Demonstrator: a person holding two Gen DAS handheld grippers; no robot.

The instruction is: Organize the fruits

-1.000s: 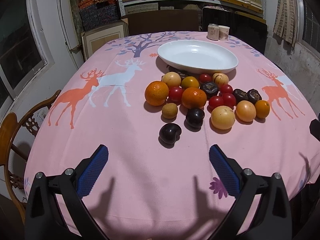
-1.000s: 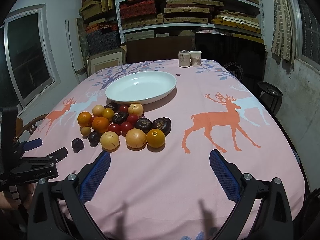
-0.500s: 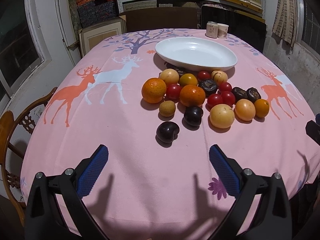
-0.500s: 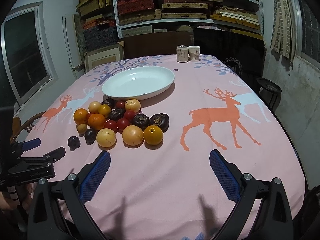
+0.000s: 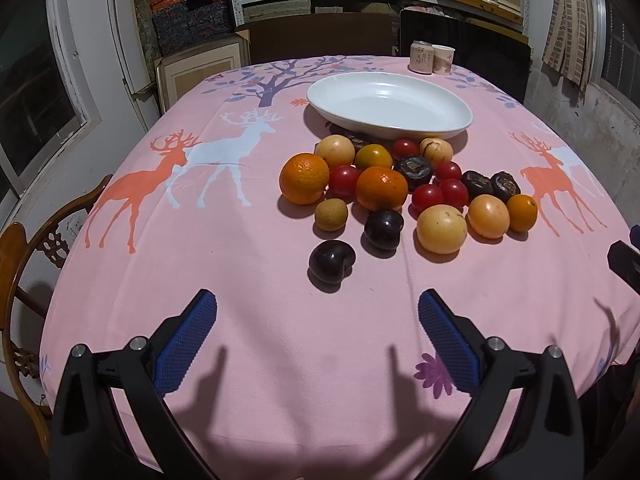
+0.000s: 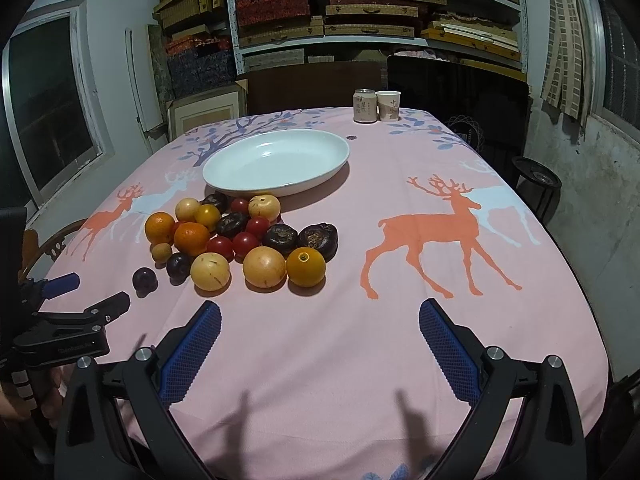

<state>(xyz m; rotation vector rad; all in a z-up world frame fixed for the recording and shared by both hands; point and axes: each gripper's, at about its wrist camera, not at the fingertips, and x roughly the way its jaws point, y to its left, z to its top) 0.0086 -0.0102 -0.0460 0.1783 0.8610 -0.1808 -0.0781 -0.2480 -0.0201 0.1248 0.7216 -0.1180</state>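
Observation:
A pile of fruit lies on the pink deer tablecloth in front of a white oval dish (image 5: 390, 104), also in the right wrist view (image 6: 276, 162). It holds oranges (image 5: 304, 178), red tomatoes (image 5: 427, 197), yellow round fruits (image 5: 441, 229) and dark plums. One dark plum (image 5: 332, 261) lies nearest my left gripper (image 5: 318, 308), which is open and empty above the cloth. My right gripper (image 6: 320, 318) is open and empty, just in front of the pile's yellow fruits (image 6: 265, 267). The left gripper shows at the left edge of the right wrist view (image 6: 76, 312).
A can (image 6: 364, 105) and a paper cup (image 6: 388, 105) stand at the table's far edge. A wooden chair (image 5: 24, 256) stands at the left side. Shelves with boxes fill the back wall. A dark round stool (image 6: 536, 178) stands at the right.
Both grippers have moved a little forward toward the fruit pile. Both stay open. No fruit has moved.

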